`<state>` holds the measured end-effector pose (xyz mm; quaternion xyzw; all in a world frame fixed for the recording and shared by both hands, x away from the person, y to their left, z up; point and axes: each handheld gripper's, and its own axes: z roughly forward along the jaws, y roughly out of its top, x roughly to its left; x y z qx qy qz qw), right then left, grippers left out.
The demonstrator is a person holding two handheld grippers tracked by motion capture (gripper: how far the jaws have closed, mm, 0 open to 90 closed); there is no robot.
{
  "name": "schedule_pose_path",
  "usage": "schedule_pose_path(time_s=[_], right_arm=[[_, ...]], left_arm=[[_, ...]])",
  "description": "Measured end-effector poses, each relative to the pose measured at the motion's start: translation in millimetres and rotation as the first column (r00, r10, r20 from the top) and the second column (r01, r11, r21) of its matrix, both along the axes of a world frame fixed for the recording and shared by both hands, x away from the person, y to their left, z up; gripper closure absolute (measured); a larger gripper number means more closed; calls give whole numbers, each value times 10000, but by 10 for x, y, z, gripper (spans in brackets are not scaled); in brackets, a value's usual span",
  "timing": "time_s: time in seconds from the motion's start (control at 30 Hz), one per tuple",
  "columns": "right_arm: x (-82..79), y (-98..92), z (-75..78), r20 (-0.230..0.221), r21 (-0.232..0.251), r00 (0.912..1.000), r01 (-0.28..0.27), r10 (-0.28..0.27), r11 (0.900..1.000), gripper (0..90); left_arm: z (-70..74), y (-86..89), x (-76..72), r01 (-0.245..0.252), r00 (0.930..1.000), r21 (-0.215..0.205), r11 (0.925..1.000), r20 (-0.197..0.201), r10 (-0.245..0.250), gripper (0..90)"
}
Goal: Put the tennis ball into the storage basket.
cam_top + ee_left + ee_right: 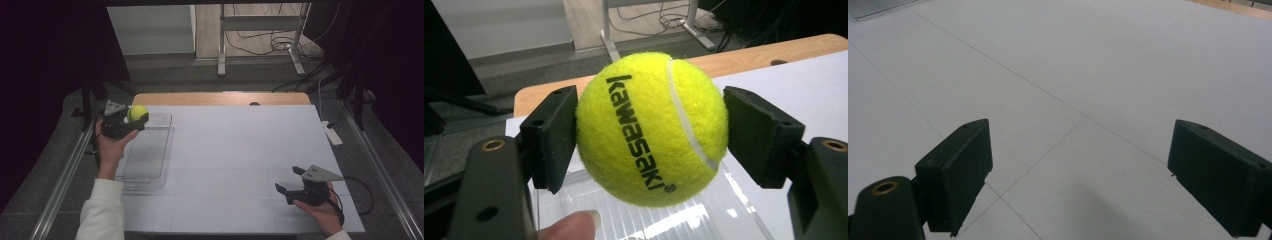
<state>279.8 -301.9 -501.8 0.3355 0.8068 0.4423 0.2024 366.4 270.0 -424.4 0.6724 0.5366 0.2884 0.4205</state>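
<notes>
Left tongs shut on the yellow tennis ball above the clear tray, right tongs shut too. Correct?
Not quite. The right tongs are open, nothing between the jaws, as the right gripper view shows. The left tongs do clamp the yellow tennis ball above the clear tray.

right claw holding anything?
No: in the right gripper view the right claw stands open, with just bare white table between its jaws.

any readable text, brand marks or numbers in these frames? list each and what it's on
"kawasaki", with a small registered-trademark sign after it: black print on the yellow tennis ball, read in the left gripper view, where the left gripper has its jaws shut on the ball.
High view: the ball's print is too small to read.
Nothing else legible: no print or numbers on the clear plastic tray or the white table.
</notes>
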Motion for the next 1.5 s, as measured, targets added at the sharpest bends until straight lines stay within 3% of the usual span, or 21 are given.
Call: schedule_pose_path(time_s=[0.83,1.2,1.5], right_arm=[[9,-1,-9,-51,-35,10000,46,-46,10000,113],[9,-1,-10,-61,-37,10000,47,-47,10000,113],[10,-5,-8,-63,-37,10000,73,-73,10000,113]], left_arm=[[-120,44,119,-97,9985,68,9999,-547,101,267],[-215,104,185,-358,9935,180,9992,-1077,375,267],[-254,113,223,-396,9910,268,9989,-1265,427,267]])
